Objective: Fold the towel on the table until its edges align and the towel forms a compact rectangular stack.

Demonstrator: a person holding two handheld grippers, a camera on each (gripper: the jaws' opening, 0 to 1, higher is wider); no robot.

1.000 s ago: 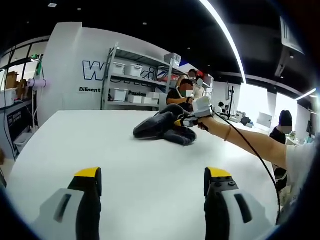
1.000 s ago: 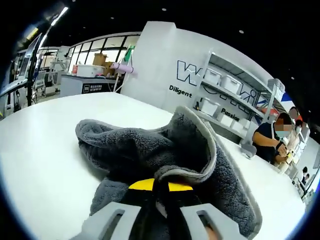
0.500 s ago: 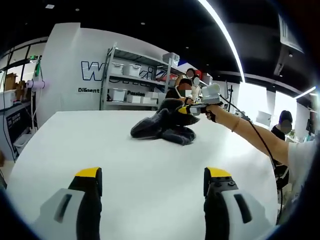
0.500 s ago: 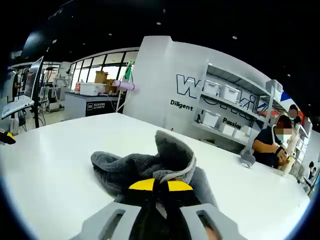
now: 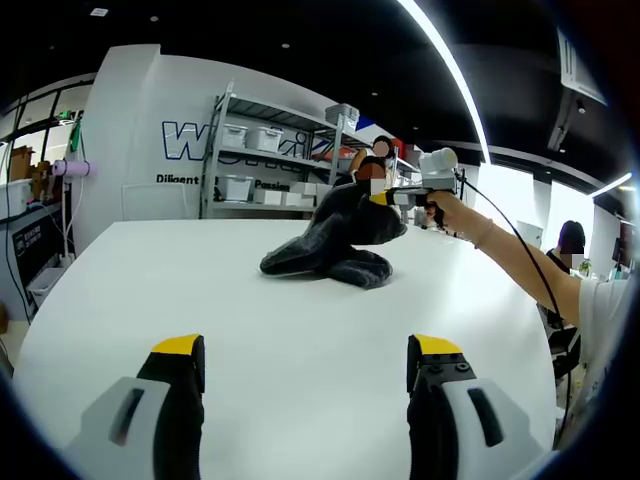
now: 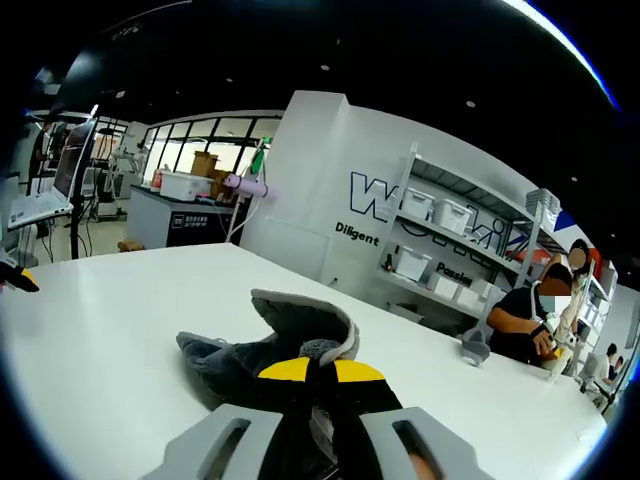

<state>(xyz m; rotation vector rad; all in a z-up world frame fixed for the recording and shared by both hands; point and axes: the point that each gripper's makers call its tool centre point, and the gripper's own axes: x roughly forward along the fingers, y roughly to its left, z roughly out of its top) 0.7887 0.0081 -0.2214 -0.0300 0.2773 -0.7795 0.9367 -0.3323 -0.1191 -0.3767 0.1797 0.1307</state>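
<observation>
The dark grey towel lies bunched toward the far middle of the white bench, with one part pulled up off the surface by the right hand-held gripper, whose jaws are pinched tight on a light-trimmed edge of the cloth, seen close in the right gripper view. The rest of the towel trails down onto the bench in a crumpled heap, so no edges line up yet and folding has hardly begun. The left hand-held gripper hangs above the near edge of the bench, jaws spread wide and holding nothing, well apart from the towel. The main risk from here is that only one point is gripped: lifting further could let the cloth twist or drag toward the bench's far edge, or the thick pile could slip from the jaws. A second grip on a neighbouring corner seems needed to spread it flat.
</observation>
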